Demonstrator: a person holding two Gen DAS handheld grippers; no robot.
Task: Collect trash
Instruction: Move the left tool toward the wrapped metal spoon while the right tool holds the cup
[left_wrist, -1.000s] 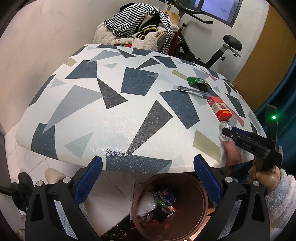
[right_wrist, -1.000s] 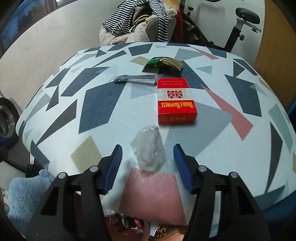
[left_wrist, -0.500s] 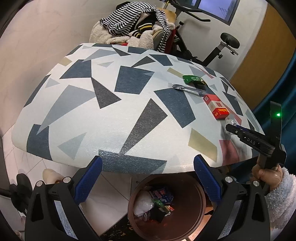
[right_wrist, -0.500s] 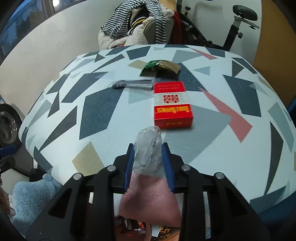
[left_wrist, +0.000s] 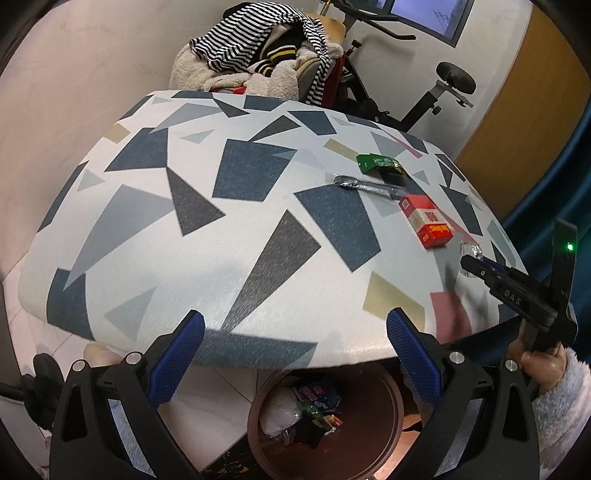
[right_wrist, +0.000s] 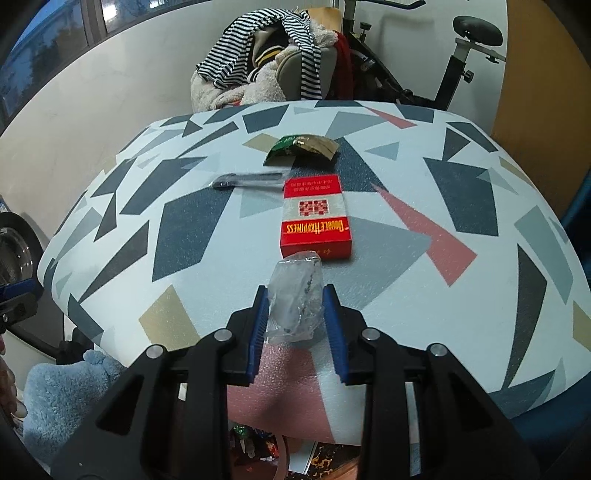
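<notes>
Wrapper (right_wrist: 294, 295), clear and crumpled, sits pinched between the blue pads (right_wrist: 258, 325) of the right gripper (right_wrist: 295, 317) at the near edge of the table (right_wrist: 461, 295), just before the red box (right_wrist: 316, 218). Beyond lie a pen (right_wrist: 247, 180) and a green packet (right_wrist: 301, 146). The left gripper (left_wrist: 295, 350) hangs spread wide, holding nothing, above the brown bin (left_wrist: 388, 443) of trash on the floor.

- Crumpled clear wrapper (right_wrist: 295, 295), clamped upright in the right gripper (right_wrist: 295, 317).
- Red cigarette box (right_wrist: 315, 218), flat on the desk.
- Green wrapper (right_wrist: 301, 145) beyond it.
- Brown bin (left_wrist: 327, 421) holding trash.
</notes>
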